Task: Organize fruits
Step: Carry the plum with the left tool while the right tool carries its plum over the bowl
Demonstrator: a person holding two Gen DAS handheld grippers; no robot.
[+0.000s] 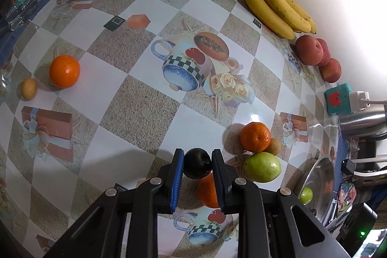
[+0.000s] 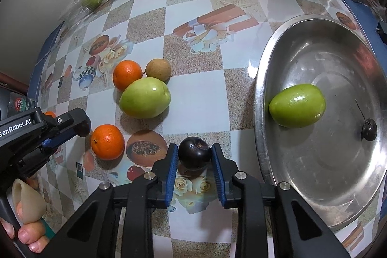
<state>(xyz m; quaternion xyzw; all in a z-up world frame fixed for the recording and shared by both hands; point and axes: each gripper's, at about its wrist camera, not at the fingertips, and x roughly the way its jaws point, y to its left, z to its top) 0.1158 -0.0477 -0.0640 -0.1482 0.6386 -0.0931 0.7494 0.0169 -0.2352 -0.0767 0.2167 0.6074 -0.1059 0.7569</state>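
Only the right wrist view shows the inside of the steel bowl (image 2: 278,45): 1 green fruit (image 2: 297,105) and 1 small dark fruit with a stem (image 2: 368,129), probably a cherry. The left wrist view shows an orange (image 1: 64,71) far to the side. The left gripper (image 1: 197,167) is closed on a dark plum (image 1: 197,162). The right gripper (image 2: 194,156) clamps another dark plum (image 2: 194,152) over the table, beside the bowl.
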